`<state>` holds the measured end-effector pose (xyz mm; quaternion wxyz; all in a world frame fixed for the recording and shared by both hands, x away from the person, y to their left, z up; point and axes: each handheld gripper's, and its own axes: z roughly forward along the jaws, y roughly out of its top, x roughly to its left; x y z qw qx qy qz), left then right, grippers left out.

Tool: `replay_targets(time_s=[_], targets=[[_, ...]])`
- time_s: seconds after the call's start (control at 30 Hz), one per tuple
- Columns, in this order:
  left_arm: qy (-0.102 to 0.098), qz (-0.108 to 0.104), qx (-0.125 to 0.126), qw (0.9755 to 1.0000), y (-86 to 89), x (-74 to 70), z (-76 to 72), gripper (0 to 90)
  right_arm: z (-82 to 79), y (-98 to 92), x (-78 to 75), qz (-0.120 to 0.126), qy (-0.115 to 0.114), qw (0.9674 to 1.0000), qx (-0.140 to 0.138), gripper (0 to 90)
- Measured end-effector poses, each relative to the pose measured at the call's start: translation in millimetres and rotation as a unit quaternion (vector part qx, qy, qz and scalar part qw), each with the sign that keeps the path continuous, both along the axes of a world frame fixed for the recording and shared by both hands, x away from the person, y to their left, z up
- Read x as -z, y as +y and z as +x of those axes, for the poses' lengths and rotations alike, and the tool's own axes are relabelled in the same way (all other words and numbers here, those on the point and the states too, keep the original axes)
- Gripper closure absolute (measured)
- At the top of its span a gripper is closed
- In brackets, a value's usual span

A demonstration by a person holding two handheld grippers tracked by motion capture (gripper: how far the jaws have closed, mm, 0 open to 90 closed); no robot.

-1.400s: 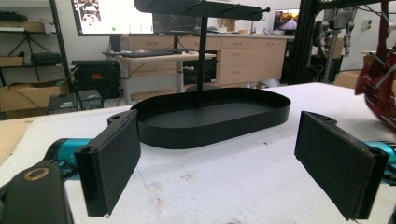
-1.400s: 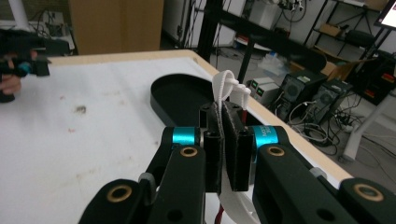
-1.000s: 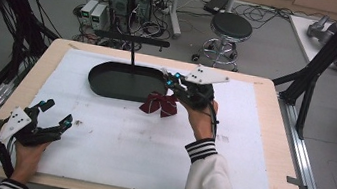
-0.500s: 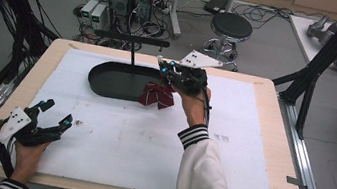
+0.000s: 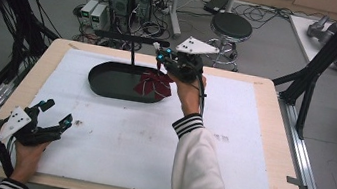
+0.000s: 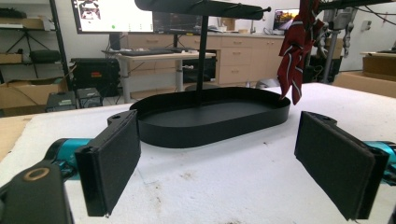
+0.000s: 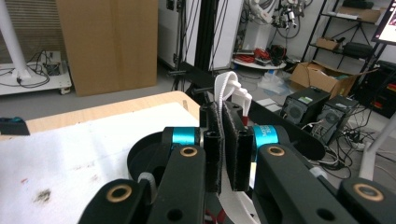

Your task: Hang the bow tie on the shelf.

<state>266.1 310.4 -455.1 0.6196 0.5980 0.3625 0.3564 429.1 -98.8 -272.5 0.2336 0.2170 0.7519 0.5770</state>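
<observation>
Right gripper pinches the white band of a red bow tie above the black tray; left gripper rests spread on the table

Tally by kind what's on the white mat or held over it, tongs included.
Tongs: 2, left open, right shut on the bow's white strap
Black oval tray stand with T-bar: 1
Dark red striped bow: 1
Total: 4
</observation>
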Motion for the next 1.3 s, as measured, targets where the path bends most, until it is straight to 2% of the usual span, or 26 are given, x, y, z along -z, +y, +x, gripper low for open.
replay_targets(time_s=[0.17,0.43,0.47,0.53,0.6,0.67,0.73,0.83,1.07,1.1,1.13,1.23,1.3], targets=[[-0.001,0.0,0.0,1.0,-0.4,0.1,-0.2,15.0,11.8,11.5,-2.6,-0.01,0.002,0.9999,-0.001,86.8],[0.001,-0.002,0.0,1.0,0.1,0.0,0.2,15.0,30.8,13.1,1.5,-0.005,0.013,0.9998,0.014,86.8],[0.002,-0.003,0.0,1.0,0.0,0.0,0.3,15.0,36.2,13.8,1.3,-0.003,0.023,0.9996,0.013,86.7],[0.002,-0.002,-0.001,1.0,0.1,0.0,0.2,15.0,37.5,14.9,1.3,-0.004,0.015,0.9997,0.017,86.8],[0.001,-0.001,0.0,1.0,0.1,-0.1,0.3,15.0,41.4,17.1,2.2,-0.006,0.016,0.9997,0.02,86.7],[0.001,-0.002,0.0,1.0,0.1,-0.1,0.3,15.0,47.5,18.8,7.6,0.0,0.027,0.9994,0.022,86.8],[0.001,-0.001,0.0,1.0,0.2,0.0,0.2,15.0,49.6,19.6,9.5,0.004,0.028,0.9994,0.021,86.8],[0.001,-0.002,-0.001,1.0,0.2,0.0,0.2,15.0,55.4,24.3,14.2,-0.005,0.031,0.999,0.031,86.7],[0.0,0.0,0.0,1.0,0.1,0.0,0.0,15.0,68.4,26.3,12.2,-0.002,0.037,0.9983,0.045,86.6],[0.001,-0.001,0.0,1.0,0.0,-0.1,0.1,15.0,69.5,26.5,10.9,0.003,0.028,0.9985,0.046,86.6],[0.001,-0.001,0.0,1.0,0.1,-0.1,0.2,15.0,72.1,25.8,10.2,0.011,0.033,0.9982,0.048,86.5],[0.002,-0.004,-0.001,1.0,0.2,0.0,0.3,15.0,75.0,23.6,11.6,0.013,0.034,0.9979,0.053,86.5],[0.003,-0.004,0.0,1.0,0.2,-0.1,0.4,15.0,76.6,21.5,12.8,0.032,0.039,0.9975,0.049,86.6]])
